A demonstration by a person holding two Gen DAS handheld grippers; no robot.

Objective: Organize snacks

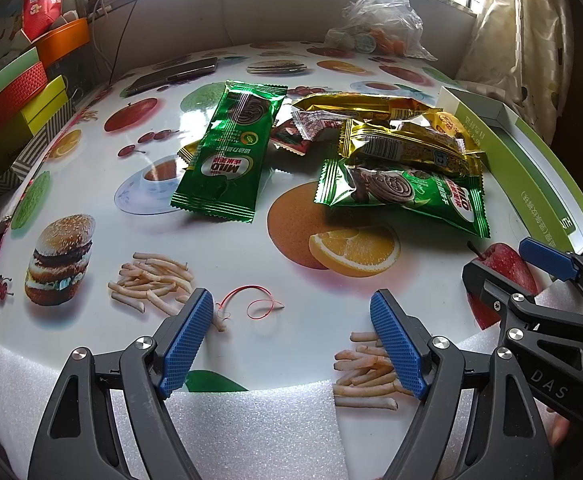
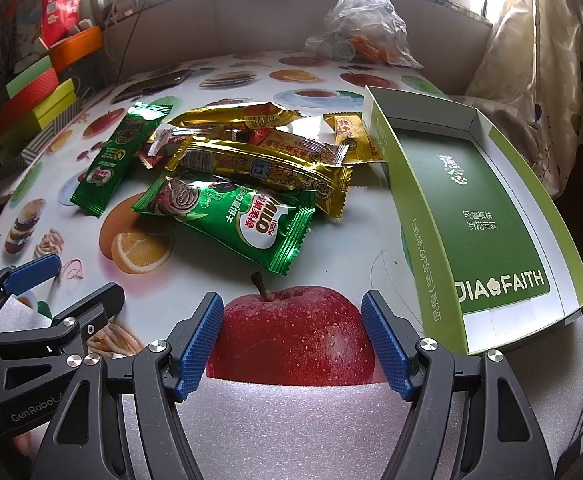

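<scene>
A pile of snack packets lies mid-table on a food-print cloth. One green Milo packet (image 1: 223, 152) (image 2: 119, 160) sits apart at the left. A second green Milo packet (image 1: 403, 196) (image 2: 231, 220) rests at the front of the pile, under gold packets (image 1: 411, 144) (image 2: 259, 164). An open green-and-white box (image 1: 531, 160) (image 2: 487, 200) stands empty at the right. My left gripper (image 1: 291, 296) (image 2: 79, 280) is open near the front edge, holding nothing. My right gripper (image 2: 291, 298) (image 1: 503, 264) is open over a printed apple, also empty.
A clear plastic bag (image 1: 379, 20) of items sits at the back. A dark phone (image 1: 171, 74) lies at the back left, beside stacked coloured boxes (image 1: 19, 92). A red thread (image 1: 251, 304) lies near the left gripper. White foam (image 1: 251, 428) covers the front edge.
</scene>
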